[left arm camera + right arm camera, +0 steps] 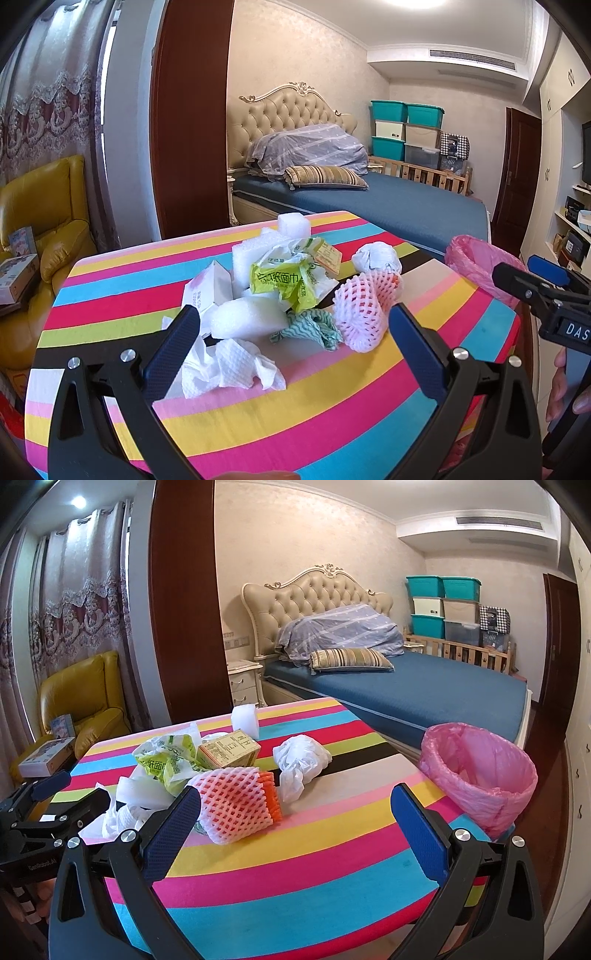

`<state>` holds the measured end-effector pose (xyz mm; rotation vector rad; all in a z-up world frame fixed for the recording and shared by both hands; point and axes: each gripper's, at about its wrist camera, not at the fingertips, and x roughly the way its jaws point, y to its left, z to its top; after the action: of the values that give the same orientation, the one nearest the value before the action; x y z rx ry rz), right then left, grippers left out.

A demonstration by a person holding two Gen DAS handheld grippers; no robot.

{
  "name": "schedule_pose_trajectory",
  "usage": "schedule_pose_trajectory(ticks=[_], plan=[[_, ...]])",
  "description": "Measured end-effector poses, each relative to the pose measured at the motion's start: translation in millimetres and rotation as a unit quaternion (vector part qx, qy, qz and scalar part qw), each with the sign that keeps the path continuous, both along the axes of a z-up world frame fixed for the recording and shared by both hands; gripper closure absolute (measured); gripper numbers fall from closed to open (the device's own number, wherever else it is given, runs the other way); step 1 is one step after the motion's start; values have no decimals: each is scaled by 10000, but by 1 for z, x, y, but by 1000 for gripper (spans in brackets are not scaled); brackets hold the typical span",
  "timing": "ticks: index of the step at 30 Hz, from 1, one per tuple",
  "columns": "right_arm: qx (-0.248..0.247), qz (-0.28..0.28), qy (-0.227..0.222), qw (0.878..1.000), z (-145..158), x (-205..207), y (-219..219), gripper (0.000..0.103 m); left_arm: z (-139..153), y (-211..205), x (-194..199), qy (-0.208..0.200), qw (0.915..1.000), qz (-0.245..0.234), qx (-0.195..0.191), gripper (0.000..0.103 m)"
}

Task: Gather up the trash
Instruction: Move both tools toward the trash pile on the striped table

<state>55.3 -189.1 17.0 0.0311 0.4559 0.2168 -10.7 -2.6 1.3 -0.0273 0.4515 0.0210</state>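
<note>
A pile of trash lies on the striped table [295, 424]: a crumpled white tissue [229, 365], white foam blocks [243, 317], a green-yellow wrapper [284, 282], a green patterned cloth [314, 328], a pink foam fruit net [364, 314] and a balled white plastic bag [376, 258]. My left gripper [291, 354] is open and empty, jaws wide just above the tissue and the net. My right gripper [295, 834] is open and empty above the table [295, 886], the fruit net [236, 805] by its left finger. A bin with a pink liner [480, 771] stands at the table's right edge.
A small carton [229, 753] and a foam cube [245, 720] lie at the back of the pile. A bed [424, 698] stands behind the table, a yellow armchair [44, 221] to the left, shelves [569, 229] at the right.
</note>
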Motion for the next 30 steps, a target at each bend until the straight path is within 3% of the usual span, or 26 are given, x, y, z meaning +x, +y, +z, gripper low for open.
schedule_pose_trajectory(ticks=[30], plan=[[65,269,-52,9996,3,-12,8,7,1,11,-19,13,9996,226,-157,4]])
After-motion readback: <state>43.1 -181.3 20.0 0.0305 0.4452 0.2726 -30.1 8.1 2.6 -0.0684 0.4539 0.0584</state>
